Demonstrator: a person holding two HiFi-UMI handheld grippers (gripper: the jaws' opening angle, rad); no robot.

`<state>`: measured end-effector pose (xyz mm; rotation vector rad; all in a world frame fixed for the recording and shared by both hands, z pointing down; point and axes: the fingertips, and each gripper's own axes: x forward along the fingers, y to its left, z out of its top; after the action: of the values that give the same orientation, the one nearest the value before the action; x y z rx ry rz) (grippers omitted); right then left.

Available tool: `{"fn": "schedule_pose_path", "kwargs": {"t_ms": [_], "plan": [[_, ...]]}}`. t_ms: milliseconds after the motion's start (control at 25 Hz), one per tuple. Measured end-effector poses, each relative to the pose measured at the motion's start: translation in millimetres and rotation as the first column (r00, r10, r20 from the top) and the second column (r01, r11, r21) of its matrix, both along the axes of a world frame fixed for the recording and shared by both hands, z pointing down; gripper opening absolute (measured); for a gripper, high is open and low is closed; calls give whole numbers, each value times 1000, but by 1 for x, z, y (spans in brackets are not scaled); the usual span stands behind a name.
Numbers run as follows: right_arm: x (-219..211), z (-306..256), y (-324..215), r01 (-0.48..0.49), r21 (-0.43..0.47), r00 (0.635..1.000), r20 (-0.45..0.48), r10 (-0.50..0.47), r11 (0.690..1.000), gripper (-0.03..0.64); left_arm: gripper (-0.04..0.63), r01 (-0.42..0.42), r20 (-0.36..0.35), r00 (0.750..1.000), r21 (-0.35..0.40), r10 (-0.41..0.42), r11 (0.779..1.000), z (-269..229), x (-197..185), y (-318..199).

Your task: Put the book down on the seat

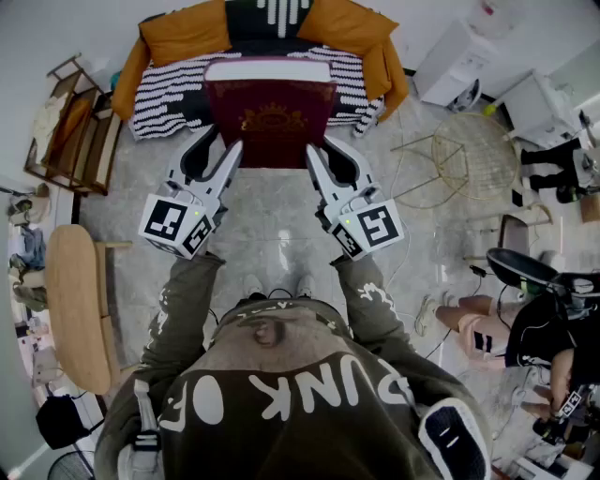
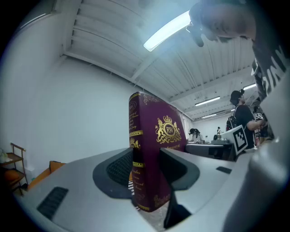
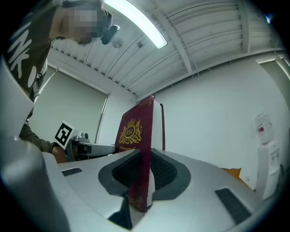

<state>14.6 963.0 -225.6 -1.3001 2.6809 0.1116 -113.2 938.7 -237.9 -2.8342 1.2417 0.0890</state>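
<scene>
over the front edge of the seat (image 1: 178, 37), with its one striped throw (image 1: 169, 89), i hold one dark red book (image 1: 272, 117), cover up, between two grippers. the left gripper (image 1: 223, 142) reaches forward, angled slightly inward, its fingers (image 2: 115, 170) pinching the book's spine corner. the right gripper (image 1: 322, 146) mirrors it, its fingers (image 3: 165, 172) pinching the opposite near corner.

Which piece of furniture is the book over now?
The book is over the orange seat with the striped throw, straight ahead; the wire frame is off right, the wooden table off left.
</scene>
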Motion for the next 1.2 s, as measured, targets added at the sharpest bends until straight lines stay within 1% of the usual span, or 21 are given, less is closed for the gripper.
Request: {"fn": "schedule_pose_path", "kwargs": {"t_ms": [480, 720, 880, 1000, 1080, 1200], "plan": [[0, 6, -6, 0, 1, 1000, 2, 0, 1000, 77, 172, 3, 4, 1000, -2, -3, 1000, 5, 1, -5], [1, 11, -7, 35, -21, 999, 20, -35, 999, 84, 172, 6, 12, 1000, -11, -6, 1000, 10, 0, -7], [13, 10, -9, 46, -21, 999, 21, -46, 999, 85, 172, 14, 16, 1000, -18, -14, 1000, 11, 12, -7], [7, 12, -9, 54, -29, 998, 17, -54, 998, 86, 172, 21, 17, 1000, -18, -21, 1000, 12, 5, -6], [18, 13, -8, 65, -30, 998, 19, -64, 997, 86, 172, 30, 22, 999, -17, -29, 999, 12, 16, -5], [51, 14, 0, 90, -27, 996, 29, -89, 996, 86, 172, 49, 34, 998, -15, -48, 999, 12, 50, 6]]}}
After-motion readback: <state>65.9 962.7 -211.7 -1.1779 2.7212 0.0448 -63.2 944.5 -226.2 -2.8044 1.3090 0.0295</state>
